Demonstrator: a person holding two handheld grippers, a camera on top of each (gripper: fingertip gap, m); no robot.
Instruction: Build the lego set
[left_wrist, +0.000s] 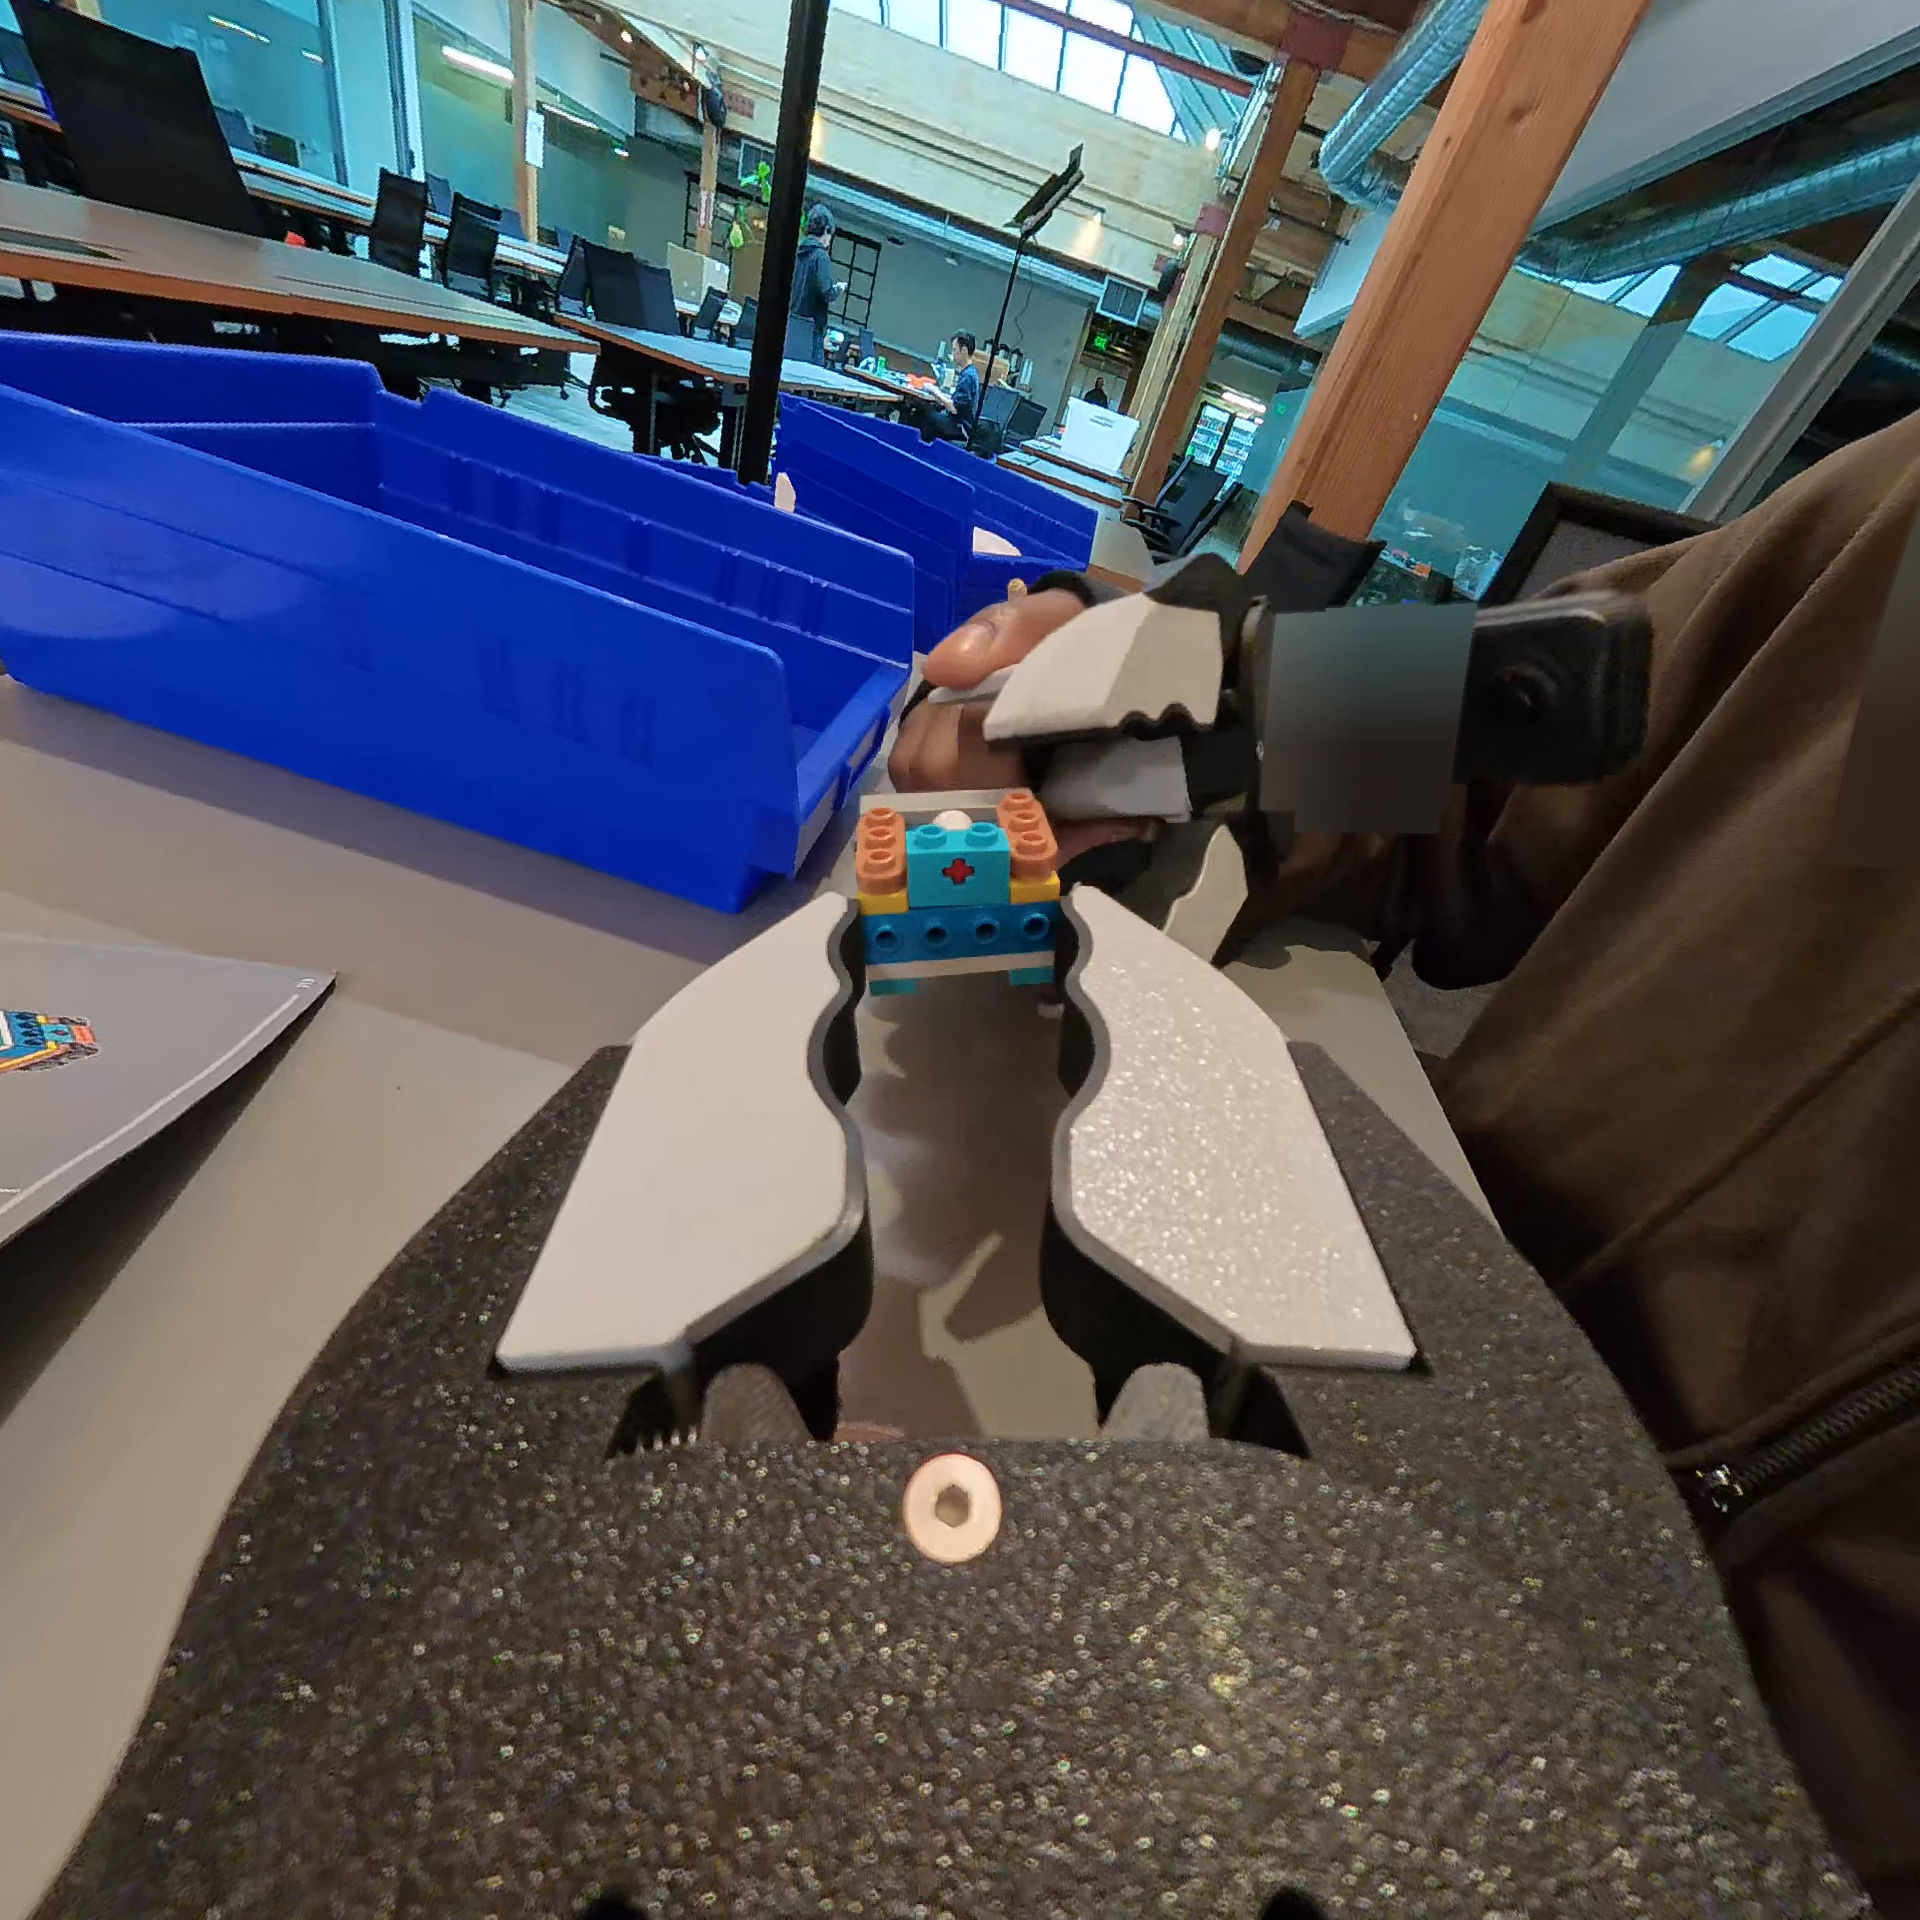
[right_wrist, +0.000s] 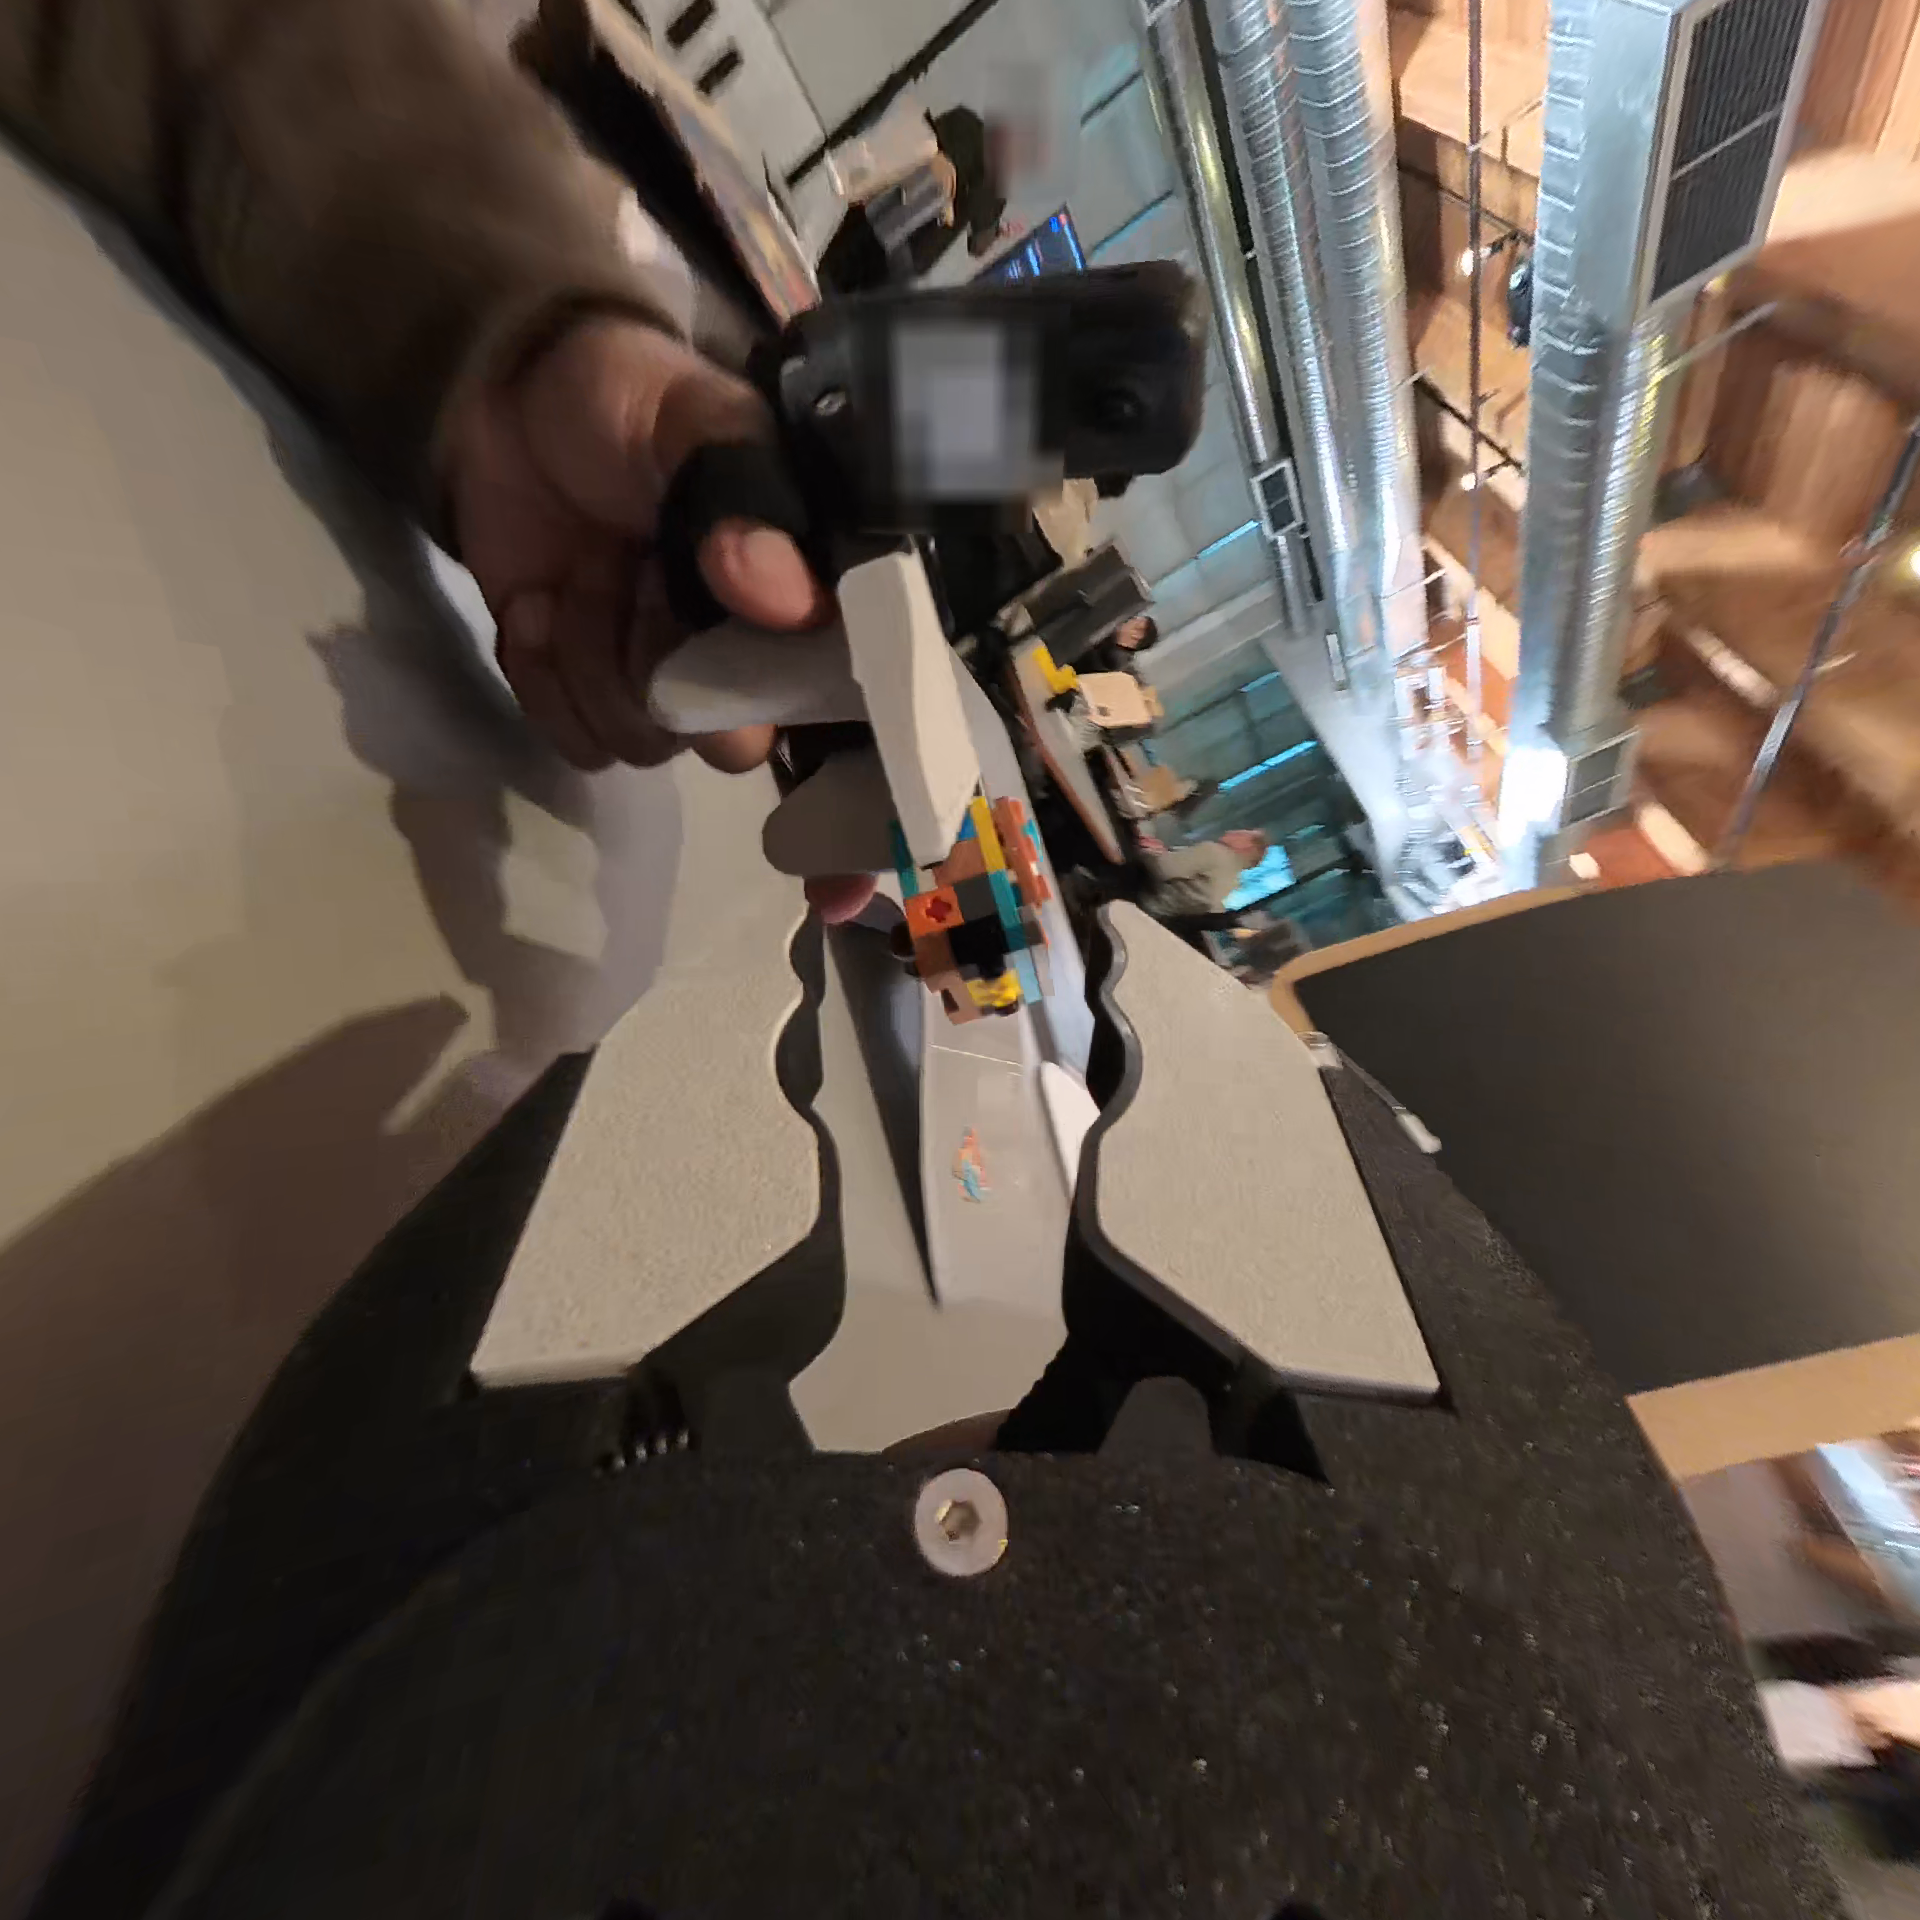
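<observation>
Two grippers on this one. Our left gripper (left_wrist: 958, 961) is clamped on the lego build (left_wrist: 956, 899), fingertips pinching the blue row near its bottom so the whole thing hangs a bit above the grey table (left_wrist: 436, 1039). Up top it's got a teal brick with a red cross, orange bricks either side and a white stud behind.

Our right gripper (right_wrist: 951, 935) has its fingers spread, nothing pinched; the build (right_wrist: 971, 904) sits just past its tips, blurry and tilted in that view. From the left camera the right gripper (left_wrist: 1081, 717) sits sideways just behind the build.

Further out, blue bins (left_wrist: 436, 623) line the back left, and a booklet (left_wrist: 135, 1060) lies on the left edge of the table.
</observation>
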